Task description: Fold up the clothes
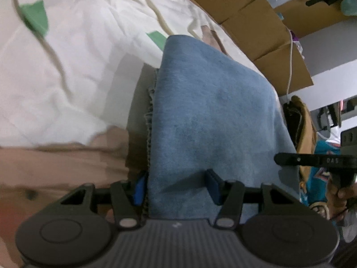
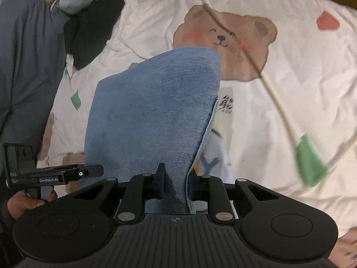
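The jeans [image 2: 154, 111] are held up above the bed sheet [image 2: 279, 102], already doubled over. The right gripper [image 2: 175, 184] is pinched narrowly on one edge; the left gripper [image 1: 176, 187] is clamped wider across the bunched denim. Laying down and further folding appear to remain.

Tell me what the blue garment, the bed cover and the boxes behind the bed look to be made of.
Garment: looks like denim, matte, faded blue; diagonal twill weave and a frayed edge show.
Cover: likely soft cotton, matte cream, creased, with a printed bear.
Boxes: plain brown cardboard, dull, with folded flaps and seams.
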A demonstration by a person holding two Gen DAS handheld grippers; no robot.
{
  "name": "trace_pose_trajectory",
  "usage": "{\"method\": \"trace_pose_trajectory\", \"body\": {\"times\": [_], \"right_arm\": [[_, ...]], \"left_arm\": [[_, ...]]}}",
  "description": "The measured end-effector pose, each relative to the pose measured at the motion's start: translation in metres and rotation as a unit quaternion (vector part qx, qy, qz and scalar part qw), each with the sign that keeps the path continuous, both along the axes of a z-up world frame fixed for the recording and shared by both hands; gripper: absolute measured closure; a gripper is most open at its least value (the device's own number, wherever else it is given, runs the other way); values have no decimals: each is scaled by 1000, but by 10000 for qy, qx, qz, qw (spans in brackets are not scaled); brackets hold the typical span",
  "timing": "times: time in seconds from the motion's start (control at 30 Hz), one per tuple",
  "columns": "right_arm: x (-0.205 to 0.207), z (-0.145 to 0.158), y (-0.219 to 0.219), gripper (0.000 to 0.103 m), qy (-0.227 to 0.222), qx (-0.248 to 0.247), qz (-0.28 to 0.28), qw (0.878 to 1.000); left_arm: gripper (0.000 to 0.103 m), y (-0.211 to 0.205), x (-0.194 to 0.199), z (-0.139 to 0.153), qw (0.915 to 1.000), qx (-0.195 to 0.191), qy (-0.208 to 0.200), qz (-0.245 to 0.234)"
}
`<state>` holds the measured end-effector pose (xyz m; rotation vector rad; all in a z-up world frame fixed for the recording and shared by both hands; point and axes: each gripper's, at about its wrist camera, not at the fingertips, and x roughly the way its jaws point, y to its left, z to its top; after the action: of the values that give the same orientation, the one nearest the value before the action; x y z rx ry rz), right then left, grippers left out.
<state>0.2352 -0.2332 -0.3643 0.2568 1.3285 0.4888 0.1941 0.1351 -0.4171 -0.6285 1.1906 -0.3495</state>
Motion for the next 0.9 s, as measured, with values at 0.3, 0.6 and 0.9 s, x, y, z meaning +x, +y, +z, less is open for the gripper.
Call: {"method": "trace_pose_trajectory", "body": {"times": [0.3, 0.6, 0.9], "right_arm": [[20, 15, -46, 84, 56, -349, 287, 9990], [9, -4, -102, 83, 51, -34, -29, 10000], [-11, -63, -167, 76, -10, 1083, -514, 9928]], "left_arm": [[47, -53, 5, -5, 9997, -250, -35, -45], [48, -90, 17, -4, 9996, -202, -30, -175], [47, -97, 31, -3, 9994, -203, 27, -287]]}}
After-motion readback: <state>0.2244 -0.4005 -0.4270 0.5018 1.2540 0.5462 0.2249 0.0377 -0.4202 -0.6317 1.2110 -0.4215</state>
